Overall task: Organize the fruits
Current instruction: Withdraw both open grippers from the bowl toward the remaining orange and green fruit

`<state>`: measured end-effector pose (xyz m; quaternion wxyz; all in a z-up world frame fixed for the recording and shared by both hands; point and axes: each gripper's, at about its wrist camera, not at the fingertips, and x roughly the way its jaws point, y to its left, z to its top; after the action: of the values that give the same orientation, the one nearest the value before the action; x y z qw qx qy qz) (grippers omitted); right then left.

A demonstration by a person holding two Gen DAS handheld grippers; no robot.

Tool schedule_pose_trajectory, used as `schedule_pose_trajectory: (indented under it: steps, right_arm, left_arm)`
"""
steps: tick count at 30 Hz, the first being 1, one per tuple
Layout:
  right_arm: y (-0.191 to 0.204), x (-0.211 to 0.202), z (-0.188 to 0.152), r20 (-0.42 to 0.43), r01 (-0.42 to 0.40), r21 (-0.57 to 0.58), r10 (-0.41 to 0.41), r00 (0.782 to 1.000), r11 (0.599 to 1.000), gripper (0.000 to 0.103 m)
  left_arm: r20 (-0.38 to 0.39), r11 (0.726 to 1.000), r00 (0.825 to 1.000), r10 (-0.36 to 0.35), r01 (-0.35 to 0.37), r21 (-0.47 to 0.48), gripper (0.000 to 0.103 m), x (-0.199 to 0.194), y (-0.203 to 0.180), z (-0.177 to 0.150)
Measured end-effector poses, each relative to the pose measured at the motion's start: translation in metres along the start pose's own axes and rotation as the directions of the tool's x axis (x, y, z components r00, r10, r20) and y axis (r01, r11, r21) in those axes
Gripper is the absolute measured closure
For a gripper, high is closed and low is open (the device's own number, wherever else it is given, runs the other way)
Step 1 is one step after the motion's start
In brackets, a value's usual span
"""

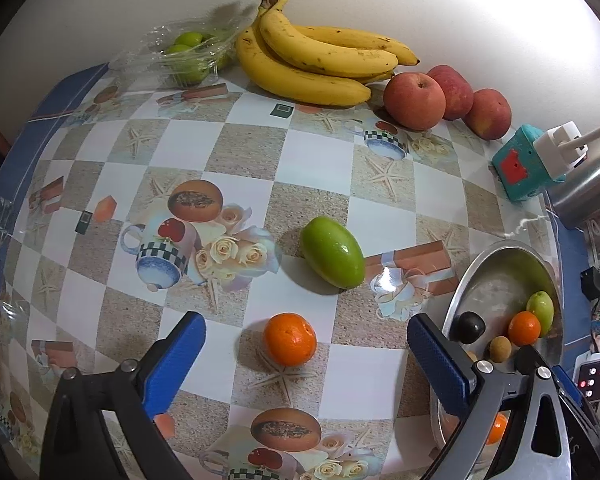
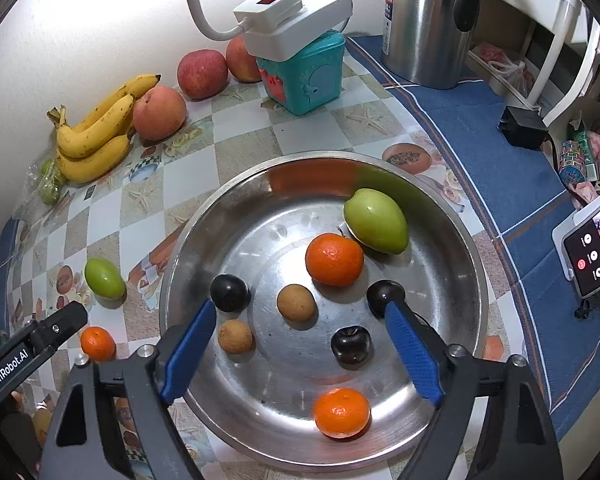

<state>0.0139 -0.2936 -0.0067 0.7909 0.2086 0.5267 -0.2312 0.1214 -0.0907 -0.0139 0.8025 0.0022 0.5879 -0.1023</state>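
Note:
My left gripper (image 1: 306,330) stands open above the patterned tablecloth, with a mandarin (image 1: 290,339) lying on the cloth between its blue pads, untouched. A green fruit (image 1: 332,253) lies just beyond it. My right gripper (image 2: 300,312) hangs open over the steel bowl (image 2: 452,240). The bowl holds a green fruit (image 2: 375,221), two mandarins (image 2: 334,259) (image 2: 342,413), two brown longans (image 2: 296,303) (image 2: 235,336) and three dark plums (image 2: 229,293) (image 2: 350,345) (image 2: 384,294). None of them is gripped.
Bananas (image 1: 312,60) and three apples (image 1: 414,100) lie against the wall, beside a clear bag of green fruits (image 1: 188,52). A teal toy box (image 2: 304,74) carries a white power strip (image 2: 296,16). A steel kettle (image 2: 428,20) and a phone (image 2: 592,248) stand at the right.

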Motion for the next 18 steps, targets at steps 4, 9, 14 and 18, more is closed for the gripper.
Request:
schedule_pose_trajectory:
  steps: [4, 9, 14, 18]
  right_arm:
    - [0.002, 0.000, -0.001, 0.010, 0.014, -0.018, -0.014, 1.000, 1.000, 0.016]
    - [0.005, -0.003, -0.001, 0.037, 0.003, -0.023, -0.002, 0.999, 1.000, 0.014]
    - [0.010, -0.006, -0.001, 0.061, 0.000, -0.038, 0.003, 0.998, 0.999, 0.005]
    - [0.011, -0.008, -0.002, 0.069, -0.012, -0.035, 0.014, 0.998, 0.999, 0.005]
  left_arm:
    - [0.019, 1.000, 1.000, 0.020, -0.019, -0.006, 0.000, -0.001, 0.003, 0.000]
    - [0.034, 0.999, 0.999, 0.031, -0.031, -0.012, 0.000, -0.003, 0.006, 0.002]
    - [0.048, 0.999, 0.998, 0.035, -0.035, -0.011, 0.000, -0.006, 0.009, 0.002]
    - [0.074, 0.999, 0.997, 0.027, -0.026, -0.019, 0.000, -0.010, 0.014, 0.002]
